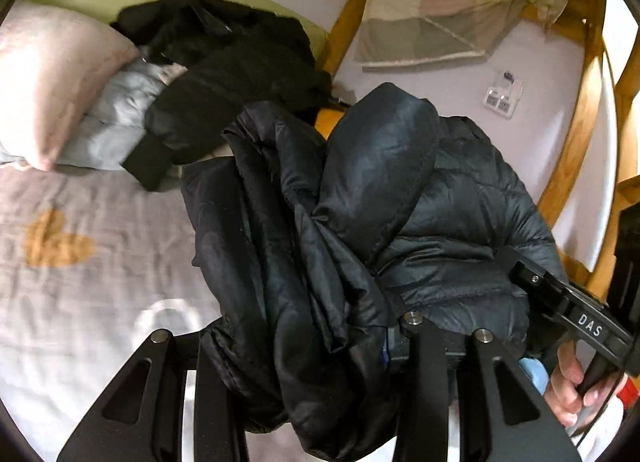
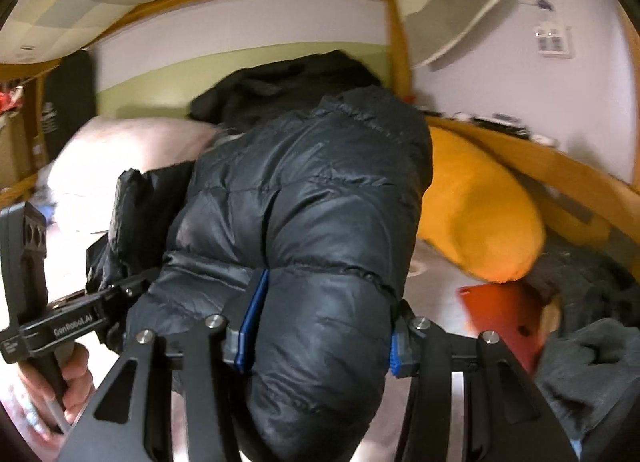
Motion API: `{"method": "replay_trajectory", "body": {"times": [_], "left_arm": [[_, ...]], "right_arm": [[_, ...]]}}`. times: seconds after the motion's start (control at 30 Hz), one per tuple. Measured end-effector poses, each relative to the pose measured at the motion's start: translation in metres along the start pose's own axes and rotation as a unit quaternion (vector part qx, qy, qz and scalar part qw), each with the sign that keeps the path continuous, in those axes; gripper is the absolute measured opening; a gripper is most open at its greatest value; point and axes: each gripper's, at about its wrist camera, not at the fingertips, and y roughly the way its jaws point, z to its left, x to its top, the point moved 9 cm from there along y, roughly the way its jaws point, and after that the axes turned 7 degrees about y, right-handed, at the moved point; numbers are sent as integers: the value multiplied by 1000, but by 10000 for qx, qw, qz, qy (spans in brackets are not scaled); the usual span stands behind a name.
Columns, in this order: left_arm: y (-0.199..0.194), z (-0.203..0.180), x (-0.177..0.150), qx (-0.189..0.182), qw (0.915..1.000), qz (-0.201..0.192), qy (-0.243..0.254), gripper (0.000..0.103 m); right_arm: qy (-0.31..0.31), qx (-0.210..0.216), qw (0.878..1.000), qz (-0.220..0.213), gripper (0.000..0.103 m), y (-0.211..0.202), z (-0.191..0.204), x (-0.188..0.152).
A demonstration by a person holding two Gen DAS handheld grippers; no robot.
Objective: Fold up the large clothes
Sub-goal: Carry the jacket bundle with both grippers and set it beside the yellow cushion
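Black quilted puffer jacket [image 2: 304, 221], bunched and glossy, hangs clamped between both the right gripper [image 2: 316, 346] and left gripper [image 1: 288, 342] above a pale heart-print bedsheet [image 1: 80, 262] inside a wooden bed frame [image 1: 576, 133].

place: home bedroom | cues: wooden bunk bed frame [image 1: 344, 21], heart-print sheet [image 1: 80, 262], pink pillow [image 1: 48, 81]

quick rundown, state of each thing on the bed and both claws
black puffer jacket: bunched, lifted, gripped by both claws
left claw: shut on jacket folds
right claw: shut on jacket bulk
pile of dark clothes: heaped, unfolded
pink pillow: lying against the pile
yellow cushion: lying by the wooden rail
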Motion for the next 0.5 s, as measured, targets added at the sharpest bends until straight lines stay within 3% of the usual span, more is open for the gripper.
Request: {"method": "replay_trajectory", "body": {"times": [0.17,0.33,0.4,0.43,0.5], "left_arm": [[77,-5,0,209,9996,173,66,38],[126,19,-32,558,9961,655,-186,39],[135,26,-42,755,9947,696,-94,59],[131,30,-46,818,9943,674,-92,62],[125,32,-43,953,9934,645,-4,76]], "right_arm": [[260,-314,9992,-31,46,52,-43,-8],[509,-436,9975,243,46,110,-69,-32],[502,-595,9956,517,49,131,-77,-49],[442,-751,9948,528,51,136,-81,-56],[451,-924,9936,457,62,134,-86,-57]]}}
